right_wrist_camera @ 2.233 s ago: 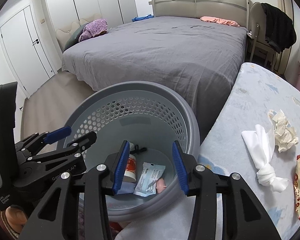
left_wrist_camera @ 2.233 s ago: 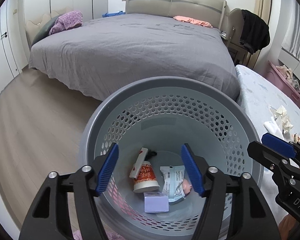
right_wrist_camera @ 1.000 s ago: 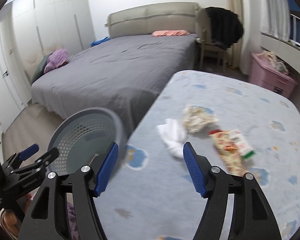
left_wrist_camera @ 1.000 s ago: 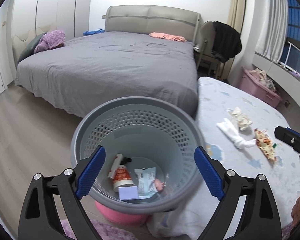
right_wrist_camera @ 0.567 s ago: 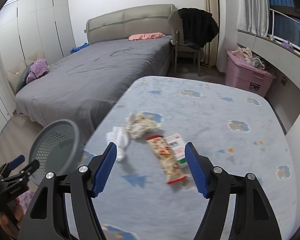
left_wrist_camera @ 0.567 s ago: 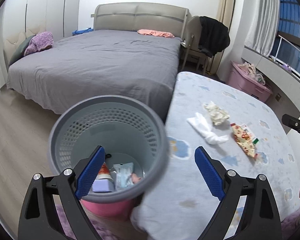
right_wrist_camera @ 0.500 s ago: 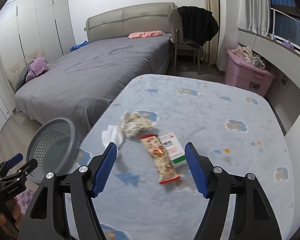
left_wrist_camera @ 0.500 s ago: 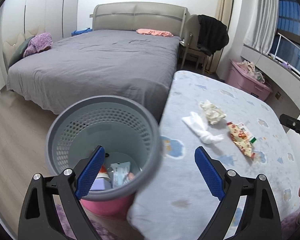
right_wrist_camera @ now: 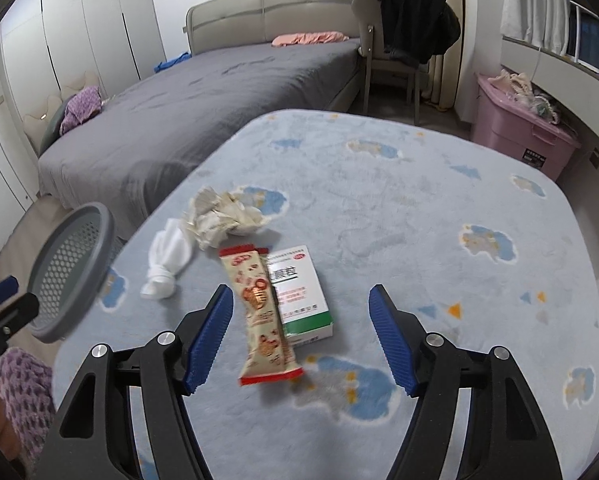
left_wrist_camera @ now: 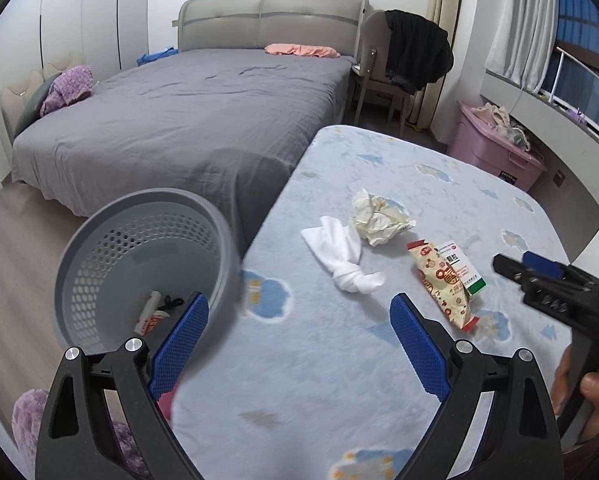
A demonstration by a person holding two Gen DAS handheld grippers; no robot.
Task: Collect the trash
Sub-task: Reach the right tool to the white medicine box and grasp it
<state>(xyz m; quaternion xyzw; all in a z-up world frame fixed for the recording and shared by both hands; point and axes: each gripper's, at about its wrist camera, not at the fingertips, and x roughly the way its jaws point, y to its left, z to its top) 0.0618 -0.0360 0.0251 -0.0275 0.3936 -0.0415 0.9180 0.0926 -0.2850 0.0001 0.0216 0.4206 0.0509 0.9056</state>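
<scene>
On the pale blue cloud-patterned tabletop (right_wrist_camera: 399, 208) lie a snack wrapper (right_wrist_camera: 261, 312), a white-and-green box (right_wrist_camera: 303, 292), a crumpled paper wad (right_wrist_camera: 225, 216) and a knotted white cloth (right_wrist_camera: 167, 258). My right gripper (right_wrist_camera: 301, 336) hovers open above the wrapper and box, touching neither. My left gripper (left_wrist_camera: 299, 340) is open and empty over the table's near left edge, with the wrapper (left_wrist_camera: 439, 284), box (left_wrist_camera: 461, 266), paper wad (left_wrist_camera: 381, 218) and cloth (left_wrist_camera: 341, 252) ahead of it. The grey perforated bin (left_wrist_camera: 139, 248) holding earlier trash stands on the floor at left.
A large grey bed (left_wrist_camera: 187, 120) lies beyond the table and bin. A chair draped with black clothing (left_wrist_camera: 407, 56) and a pink storage box (left_wrist_camera: 495, 144) stand at the back right. Something purple and fuzzy (left_wrist_camera: 31, 412) lies below the bin. A hand (left_wrist_camera: 591, 400) holds the right gripper's handle.
Both grippers have swung right, away from the bin and over the table. The wrapper and box now lie between the right gripper's open fingers in its view.
</scene>
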